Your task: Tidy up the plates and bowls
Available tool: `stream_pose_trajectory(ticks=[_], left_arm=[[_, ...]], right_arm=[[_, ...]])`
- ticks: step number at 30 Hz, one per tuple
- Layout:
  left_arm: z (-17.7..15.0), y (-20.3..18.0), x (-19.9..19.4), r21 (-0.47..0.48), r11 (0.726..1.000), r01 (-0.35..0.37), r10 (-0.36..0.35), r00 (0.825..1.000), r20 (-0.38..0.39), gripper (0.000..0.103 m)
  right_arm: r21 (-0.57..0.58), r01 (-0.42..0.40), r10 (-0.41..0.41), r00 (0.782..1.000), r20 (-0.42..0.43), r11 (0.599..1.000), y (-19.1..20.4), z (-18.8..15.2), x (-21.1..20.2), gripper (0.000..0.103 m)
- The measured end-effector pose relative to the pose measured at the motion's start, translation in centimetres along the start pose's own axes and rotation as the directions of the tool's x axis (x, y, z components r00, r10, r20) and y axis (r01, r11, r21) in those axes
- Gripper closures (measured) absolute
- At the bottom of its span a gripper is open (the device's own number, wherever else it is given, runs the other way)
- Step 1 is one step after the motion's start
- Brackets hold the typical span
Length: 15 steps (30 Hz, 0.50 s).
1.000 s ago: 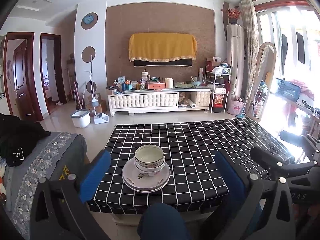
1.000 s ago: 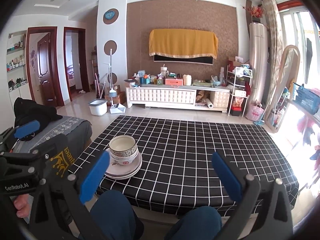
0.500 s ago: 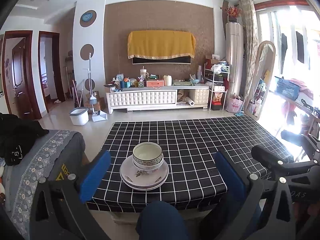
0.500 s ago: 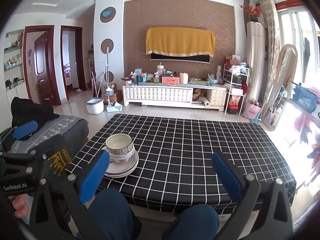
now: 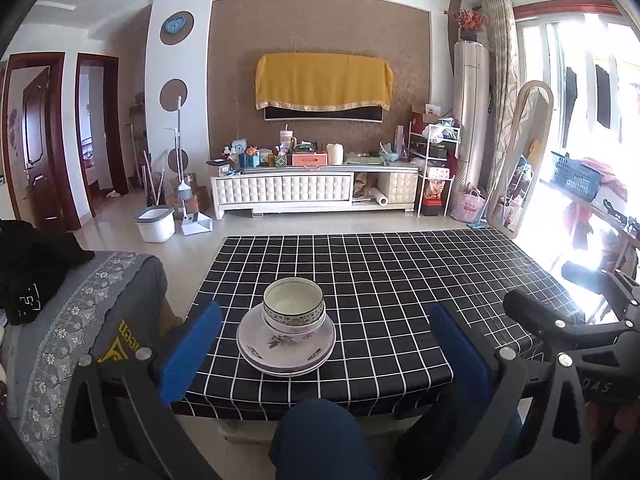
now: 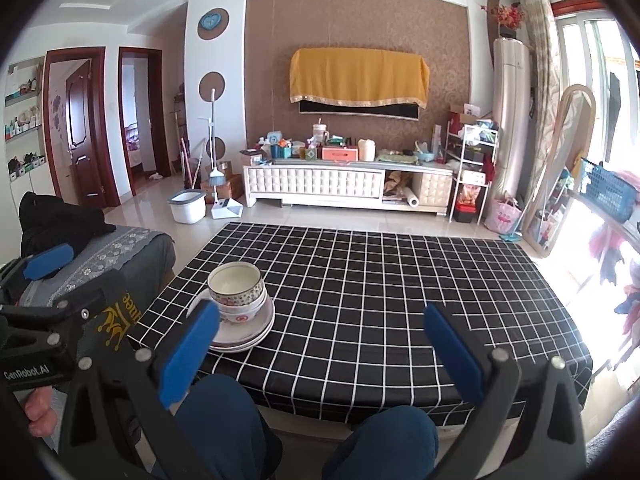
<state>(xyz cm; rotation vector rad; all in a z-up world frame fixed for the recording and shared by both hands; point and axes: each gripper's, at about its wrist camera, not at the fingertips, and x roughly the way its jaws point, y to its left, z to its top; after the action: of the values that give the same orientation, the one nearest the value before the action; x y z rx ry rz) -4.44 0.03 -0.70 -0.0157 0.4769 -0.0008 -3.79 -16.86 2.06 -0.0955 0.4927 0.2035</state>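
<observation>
Bowls (image 5: 293,307) sat nested on stacked plates (image 5: 286,343) at the desk's (image 5: 400,280) near-left; stacking looked done. Left claw (image 5: 324,350) and right claw (image 6: 316,354) both gaped empty, held back from it. Next: probably just retreat.

The room is brightly lit by daylight from the window (image 5: 580,92) at right, which is blown out to white. Edges are bent and vignetted; focus is sharp.

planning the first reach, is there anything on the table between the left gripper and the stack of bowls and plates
Nothing: in the left wrist view only bare checked tablecloth lies between the open left gripper and the stack.
</observation>
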Motion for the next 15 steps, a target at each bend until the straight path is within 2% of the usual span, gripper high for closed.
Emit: stream_pose_trajectory(ticks=[15], left_arm=[[-0.06,-0.48,0.05,-0.004,1.000,0.013,-0.013,1.000,-0.018,0.000]], right_arm=[[0.001,0.003,-0.003,1.000,-0.005,1.000,-0.37,-0.08,0.31,0.000]])
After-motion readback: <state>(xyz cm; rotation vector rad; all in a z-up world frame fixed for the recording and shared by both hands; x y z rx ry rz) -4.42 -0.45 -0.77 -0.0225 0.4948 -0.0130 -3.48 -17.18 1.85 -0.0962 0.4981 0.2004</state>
